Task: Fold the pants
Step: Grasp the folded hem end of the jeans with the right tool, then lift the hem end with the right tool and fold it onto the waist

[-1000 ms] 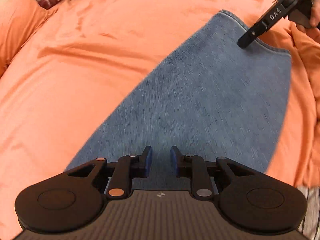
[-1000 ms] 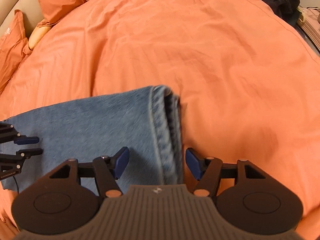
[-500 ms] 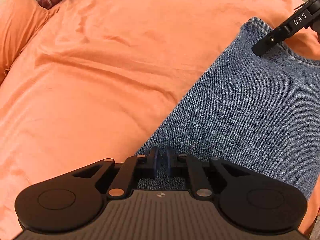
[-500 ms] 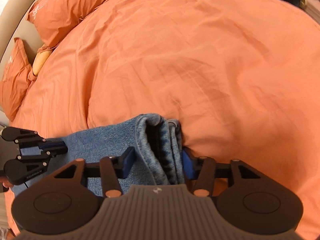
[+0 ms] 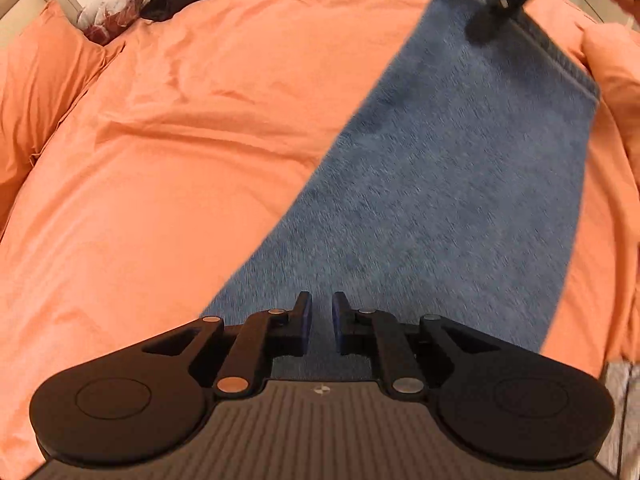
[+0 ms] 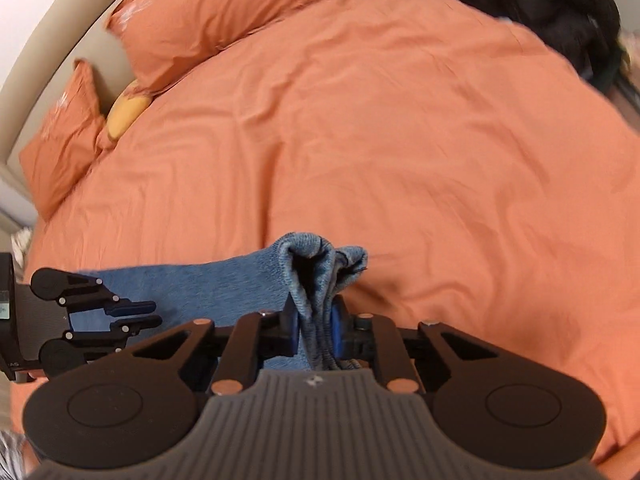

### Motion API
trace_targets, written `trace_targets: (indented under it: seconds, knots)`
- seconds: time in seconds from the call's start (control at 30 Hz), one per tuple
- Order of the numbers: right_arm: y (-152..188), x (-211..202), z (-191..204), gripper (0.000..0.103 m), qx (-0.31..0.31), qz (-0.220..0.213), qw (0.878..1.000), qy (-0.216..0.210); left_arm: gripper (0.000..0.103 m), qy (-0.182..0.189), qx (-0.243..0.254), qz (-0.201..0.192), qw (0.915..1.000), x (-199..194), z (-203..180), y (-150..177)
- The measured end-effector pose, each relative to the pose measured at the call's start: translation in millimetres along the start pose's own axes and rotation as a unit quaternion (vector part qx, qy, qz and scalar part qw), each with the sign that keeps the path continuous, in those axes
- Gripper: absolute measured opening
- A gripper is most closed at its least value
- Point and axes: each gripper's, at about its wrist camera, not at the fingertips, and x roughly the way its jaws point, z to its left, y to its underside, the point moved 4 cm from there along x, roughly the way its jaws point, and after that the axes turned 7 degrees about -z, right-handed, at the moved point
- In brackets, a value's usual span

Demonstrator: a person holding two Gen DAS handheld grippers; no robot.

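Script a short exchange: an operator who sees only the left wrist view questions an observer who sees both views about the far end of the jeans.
Operator: The far gripper is a blur here. Does it hold the hem?
Observer: Yes. The right gripper has just been closing its jaws, and it pinches the hem of the jeans.
Operator: Is the hem flat?
Observer: No, it is bunched, with a leg opening gaping above the gripper.

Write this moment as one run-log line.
left tool: just closed on pants edge | right tool: just closed on bunched hem | pants: hem end held above orange duvet
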Motion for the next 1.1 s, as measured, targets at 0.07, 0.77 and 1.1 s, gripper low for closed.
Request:
trace_targets:
  seconds: [0.07, 0.77, 1.1]
  knots:
    - [-4.6, -13.3, 18.7, 0.011, -0.017, -0.006, 1.000, 0.002, 0.016, 0.001, 0.009, 0.002, 1.0000, -7.3, 1.8, 8.7]
    - [-43.1, -57.9, 143.8, 0.010, -0.073, -0.016, 0.996, 0.041, 0.013, 0.100, 0.019, -0.024, 0.9945, -25.2, -57.5, 75.1]
    - [-47.5, -37.0, 274.2, 0.010, -0.120, 0.002, 0.993, -0.016, 0.015, 0.028, -0.034, -0.062, 0.9971, -99.0, 26.5, 116.0]
